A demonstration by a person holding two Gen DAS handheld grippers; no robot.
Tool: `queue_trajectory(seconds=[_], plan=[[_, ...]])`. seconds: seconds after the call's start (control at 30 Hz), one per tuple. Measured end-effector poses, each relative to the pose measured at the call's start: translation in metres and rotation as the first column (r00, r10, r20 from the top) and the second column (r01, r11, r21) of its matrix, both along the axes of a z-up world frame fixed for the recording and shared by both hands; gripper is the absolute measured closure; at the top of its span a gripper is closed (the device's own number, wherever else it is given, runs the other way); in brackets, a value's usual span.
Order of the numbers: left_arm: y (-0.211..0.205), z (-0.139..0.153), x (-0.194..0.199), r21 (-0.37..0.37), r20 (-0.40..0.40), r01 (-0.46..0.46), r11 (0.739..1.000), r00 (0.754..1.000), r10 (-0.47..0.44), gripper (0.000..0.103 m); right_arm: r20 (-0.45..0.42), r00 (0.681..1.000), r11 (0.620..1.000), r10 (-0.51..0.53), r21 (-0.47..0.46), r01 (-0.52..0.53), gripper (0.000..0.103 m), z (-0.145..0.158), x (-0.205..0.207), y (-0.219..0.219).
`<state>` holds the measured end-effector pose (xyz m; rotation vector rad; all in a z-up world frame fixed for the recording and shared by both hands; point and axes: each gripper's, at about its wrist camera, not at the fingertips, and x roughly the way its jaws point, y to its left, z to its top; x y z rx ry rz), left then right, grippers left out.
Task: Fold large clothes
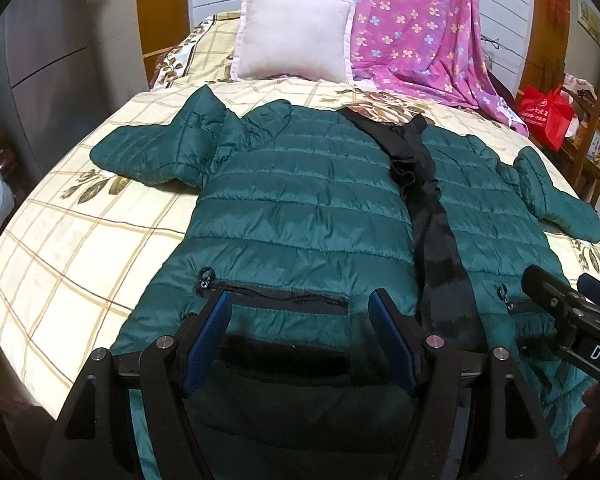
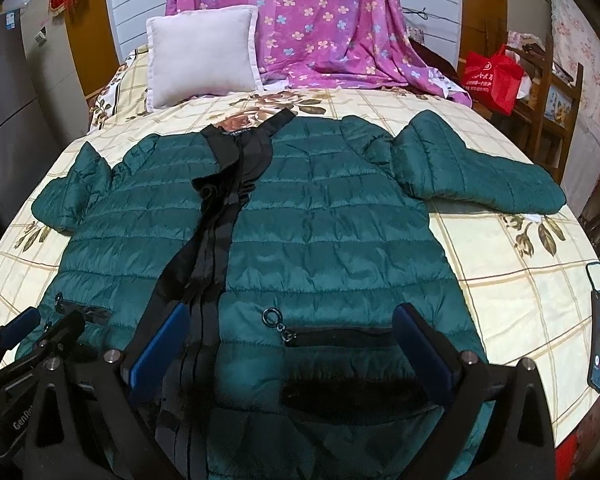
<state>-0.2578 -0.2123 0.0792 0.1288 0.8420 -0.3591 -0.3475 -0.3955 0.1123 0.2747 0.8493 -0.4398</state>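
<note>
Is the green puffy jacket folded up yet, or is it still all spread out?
Spread out. The green jacket lies flat on the bed, both sleeves out sideways.

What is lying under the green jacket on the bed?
The green jacket lies on a cream checked bedsheet with brown flowers. What the sheet looks like beneath the jacket is covered.

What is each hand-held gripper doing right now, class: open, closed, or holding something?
Left hand-held gripper: open, holding nothing, over the green jacket's hem.
Right hand-held gripper: open, holding nothing, over the same hem.
</note>
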Motion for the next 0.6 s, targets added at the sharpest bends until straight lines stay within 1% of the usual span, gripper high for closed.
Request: queue_trajectory(seconds=[0.2, 0.6], plan=[[0.0, 0.0, 0.009, -0.003, -0.008, -0.014, 1.0, 1.0, 0.014, 0.058, 0.004, 1.0, 1.0, -0.001, -0.002, 0.001, 0.0, 0.001, 0.003, -0.003], [-0.002, -0.004, 0.012, 0.003, -0.01, -0.015, 1.0, 1.0, 0.015, 0.058, -0.004, 1.0, 1.0, 0.006, 0.004, -0.006, 0.0, -0.001, 0.011, -0.006]])
